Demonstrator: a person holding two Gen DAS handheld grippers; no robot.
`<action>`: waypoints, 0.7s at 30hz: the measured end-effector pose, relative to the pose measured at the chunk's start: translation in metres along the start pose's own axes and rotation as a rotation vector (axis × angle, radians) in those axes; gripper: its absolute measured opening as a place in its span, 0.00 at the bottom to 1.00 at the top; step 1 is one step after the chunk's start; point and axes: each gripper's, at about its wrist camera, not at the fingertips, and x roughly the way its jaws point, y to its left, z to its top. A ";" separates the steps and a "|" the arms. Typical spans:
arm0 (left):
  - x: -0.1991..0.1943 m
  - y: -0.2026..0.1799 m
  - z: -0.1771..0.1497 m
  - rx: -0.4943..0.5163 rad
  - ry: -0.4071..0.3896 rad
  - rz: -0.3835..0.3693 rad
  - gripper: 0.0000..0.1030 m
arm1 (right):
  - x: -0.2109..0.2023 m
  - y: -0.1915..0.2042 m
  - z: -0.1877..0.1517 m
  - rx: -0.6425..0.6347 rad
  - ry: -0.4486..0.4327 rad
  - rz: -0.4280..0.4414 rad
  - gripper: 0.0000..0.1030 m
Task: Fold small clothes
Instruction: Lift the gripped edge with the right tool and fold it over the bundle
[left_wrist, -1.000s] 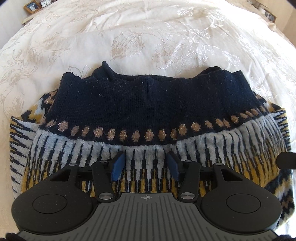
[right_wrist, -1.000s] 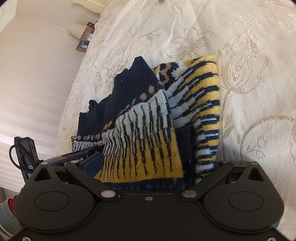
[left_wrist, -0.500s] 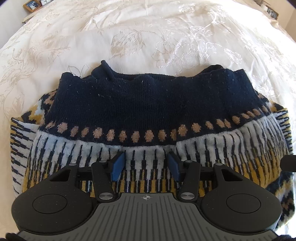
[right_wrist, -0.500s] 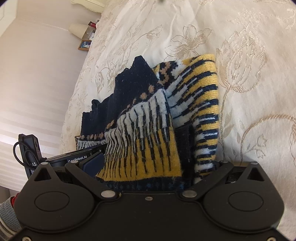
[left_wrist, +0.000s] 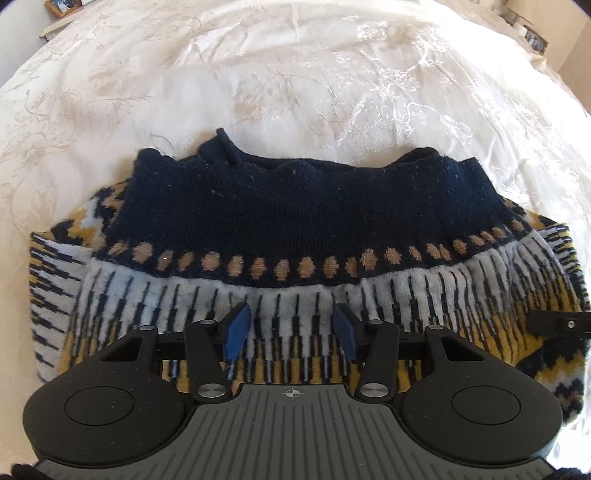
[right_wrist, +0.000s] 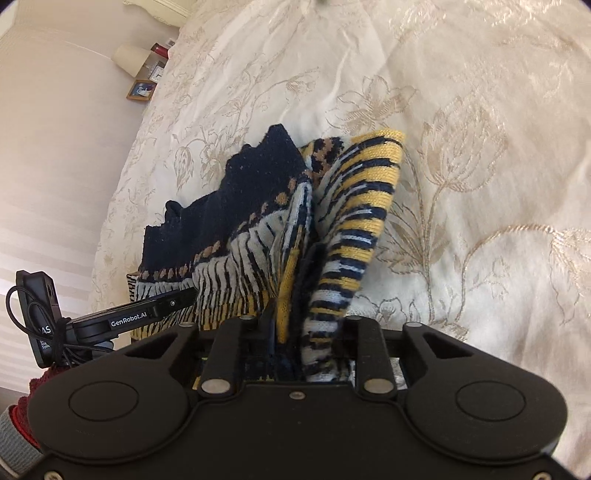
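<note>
Since a second ago my right gripper (right_wrist: 295, 325) has drawn its fingers together on the sweater (left_wrist: 295, 229): the yellow-striped panel that lay broad across its front is now bunched into a narrow upright fold between the jaws, and the knit's right edge has lifted and crumpled. My left gripper (left_wrist: 291, 328) has barely shifted.

From my left wrist camera, the sweater lies folded on the cream floral bedspread (left_wrist: 295, 74), navy band farthest from me, then a row of tan dots, then white, navy and yellow stripes nearest. My left gripper hovers over the near striped part with its blue pads (left_wrist: 236, 328) spread wide, released and gripping nothing; whether the tips touch the knit I cannot tell. At the far right edge of that view a black piece of my other tool (left_wrist: 554, 325) shows beside the sweater's right end.

From my right wrist camera, my left tool sits low at the left, with a red and grey sleeve (right_wrist: 18, 424) below it. A lamp (right_wrist: 129, 59) and small picture frame (right_wrist: 142, 90) stand past the bed's far left side. My right gripper is clenched on the sweater's right end, the fold rising out of the jaws.
</note>
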 end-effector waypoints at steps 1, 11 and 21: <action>-0.007 0.003 -0.002 0.002 -0.017 0.009 0.47 | -0.004 0.009 -0.001 -0.015 -0.008 -0.014 0.32; -0.082 0.077 -0.053 -0.050 -0.100 -0.035 0.47 | -0.014 0.112 -0.011 -0.115 -0.058 -0.078 0.29; -0.114 0.150 -0.104 -0.119 -0.071 -0.053 0.47 | 0.038 0.218 -0.024 -0.233 -0.017 -0.090 0.29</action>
